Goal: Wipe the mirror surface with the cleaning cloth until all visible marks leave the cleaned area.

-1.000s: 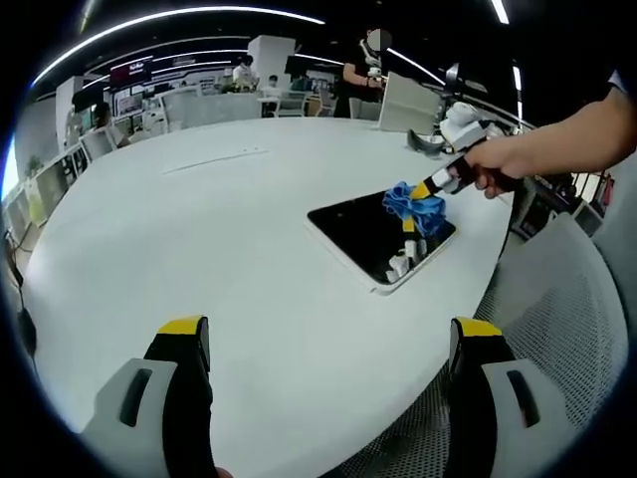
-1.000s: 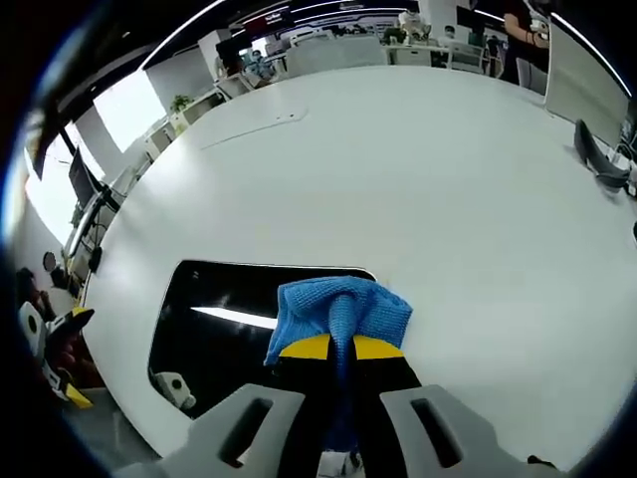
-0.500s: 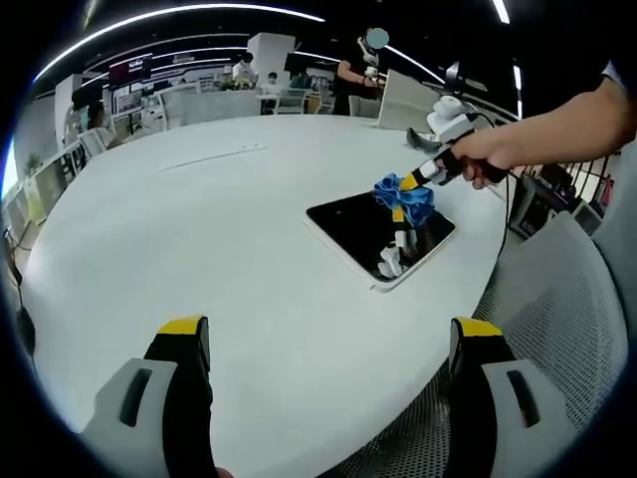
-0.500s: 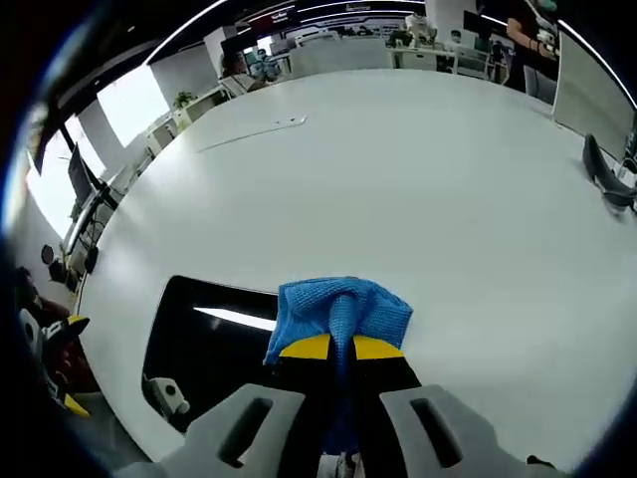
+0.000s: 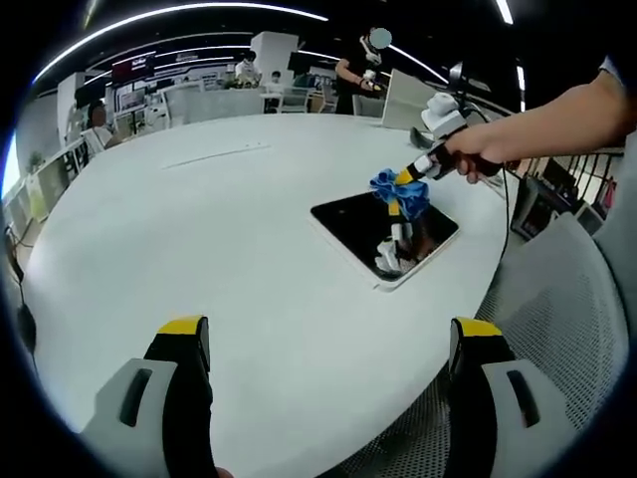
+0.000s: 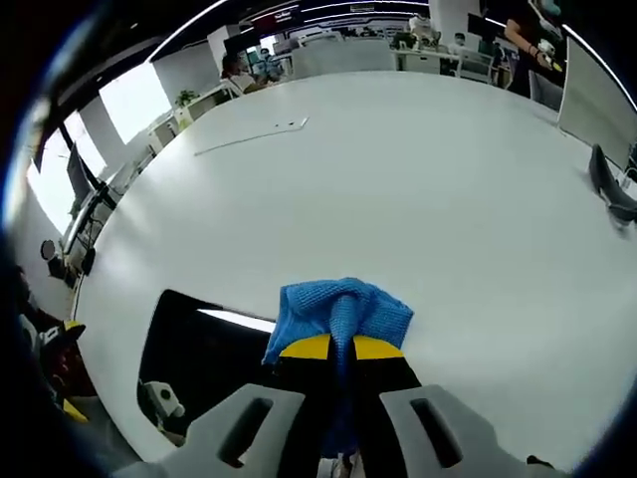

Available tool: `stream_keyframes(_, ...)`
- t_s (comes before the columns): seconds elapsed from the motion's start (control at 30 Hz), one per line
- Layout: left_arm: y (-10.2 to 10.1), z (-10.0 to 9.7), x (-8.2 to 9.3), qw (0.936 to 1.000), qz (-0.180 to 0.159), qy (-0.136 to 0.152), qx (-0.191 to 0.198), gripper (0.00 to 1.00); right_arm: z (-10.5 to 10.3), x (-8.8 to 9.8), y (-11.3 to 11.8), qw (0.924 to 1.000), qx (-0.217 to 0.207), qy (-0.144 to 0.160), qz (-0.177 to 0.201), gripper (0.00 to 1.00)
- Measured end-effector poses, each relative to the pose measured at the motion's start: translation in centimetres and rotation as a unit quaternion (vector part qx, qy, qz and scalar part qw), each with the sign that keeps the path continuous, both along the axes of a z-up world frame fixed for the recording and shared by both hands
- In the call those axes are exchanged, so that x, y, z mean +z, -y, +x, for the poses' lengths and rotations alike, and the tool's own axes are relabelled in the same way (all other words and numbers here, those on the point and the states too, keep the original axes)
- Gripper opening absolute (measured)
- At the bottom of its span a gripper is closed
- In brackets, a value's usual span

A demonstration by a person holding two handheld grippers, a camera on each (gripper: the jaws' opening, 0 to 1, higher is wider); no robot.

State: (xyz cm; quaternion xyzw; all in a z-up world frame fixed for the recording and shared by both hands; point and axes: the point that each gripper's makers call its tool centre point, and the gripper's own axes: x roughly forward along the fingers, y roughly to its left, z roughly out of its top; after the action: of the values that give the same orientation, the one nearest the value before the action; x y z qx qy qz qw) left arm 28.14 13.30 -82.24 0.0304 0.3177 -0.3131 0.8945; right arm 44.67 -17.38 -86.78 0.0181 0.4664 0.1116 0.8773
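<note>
The right gripper (image 6: pixel 341 349) is clenched on a bunched, nubby blue cleaning cloth (image 6: pixel 338 307) at the far edge of the mirror (image 6: pixel 204 354), mid-wipe. The left gripper (image 5: pixel 328 344) hangs released, well apart. The mirror is a dark, glossy, round-cornered slab flat on the matte white table (image 5: pixel 199 229). Next probably calls for another pass over the glass; marks are too small to tell.

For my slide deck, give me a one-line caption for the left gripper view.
Right gripper presses a crumpled blue cloth onto a dark rectangular mirror on a round white table.
</note>
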Motion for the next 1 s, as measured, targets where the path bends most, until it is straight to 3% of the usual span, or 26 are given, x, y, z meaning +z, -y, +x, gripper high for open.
stream_keyframes(0.53,-0.5,0.2,-0.3,0.9999,0.005,-0.002,0.011,0.99,0.9,0.0,0.0,1.0,0.005,0.006,-0.002,0.01)
stream_keyframes(0.6,-0.5,0.2,-0.4,0.9999,0.005,-0.002,0.012,0.99,1.3,0.7,0.4,0.9993,0.018,0.022,-0.023,0.01)
stream_keyframes(0.77,-0.4,0.2,-0.4,1.0,0.007,0.0,0.006,0.99,1.0,2.9,1.4,0.9981,0.042,0.038,-0.025,0.01)
stream_keyframes(1.0,-0.3,0.3,-0.2,1.0,0.005,0.001,0.008,0.99,0.0,6.0,5.1,0.9989,0.013,0.044,0.003,0.01)
